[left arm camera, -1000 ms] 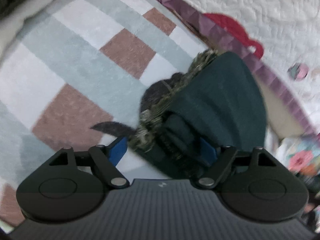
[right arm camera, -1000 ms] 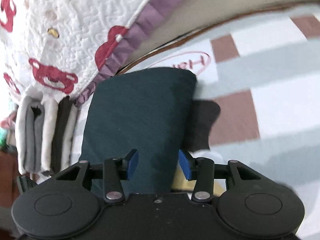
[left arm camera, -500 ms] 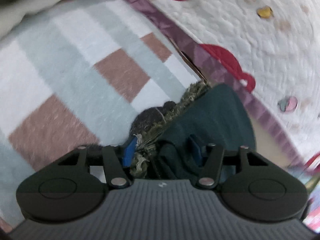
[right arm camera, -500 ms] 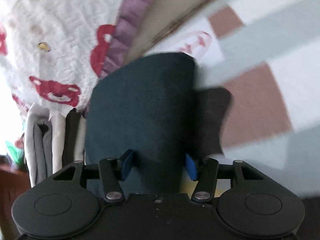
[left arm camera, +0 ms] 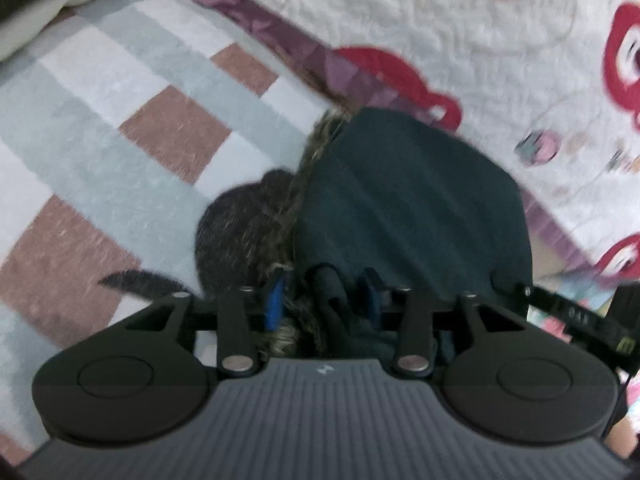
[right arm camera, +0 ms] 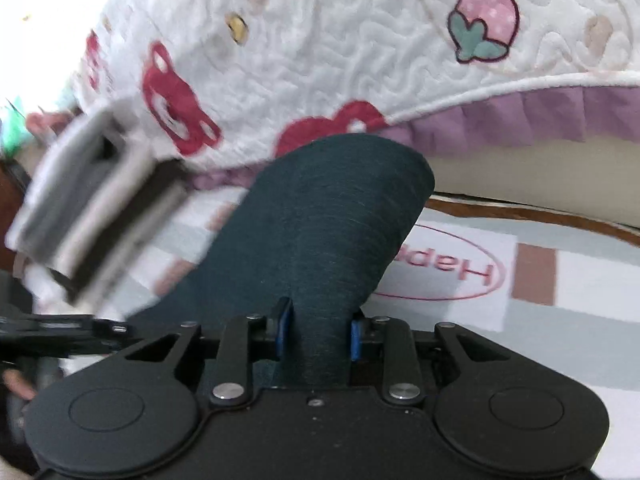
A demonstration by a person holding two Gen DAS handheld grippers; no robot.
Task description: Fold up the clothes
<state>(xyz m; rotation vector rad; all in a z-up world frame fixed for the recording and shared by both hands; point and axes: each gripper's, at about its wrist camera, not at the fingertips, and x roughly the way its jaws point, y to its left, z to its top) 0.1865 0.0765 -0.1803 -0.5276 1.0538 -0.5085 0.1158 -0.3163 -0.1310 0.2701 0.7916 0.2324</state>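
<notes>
My left hand-held gripper (left arm camera: 324, 296) clamps the fur-trimmed edge of the dark green garment (left arm camera: 412, 208). My right hand-held gripper (right arm camera: 320, 330) is closing, pads pinching its bunched cloth. The garment hangs above the checked rug (left arm camera: 120, 120), near the quilt (right arm camera: 360, 60) at the rug's edge.

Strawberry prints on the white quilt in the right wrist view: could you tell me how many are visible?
1. A single pink strawberry print sits at the quilt's upper right, above its purple ruffle. Others may lie outside the view.
</notes>
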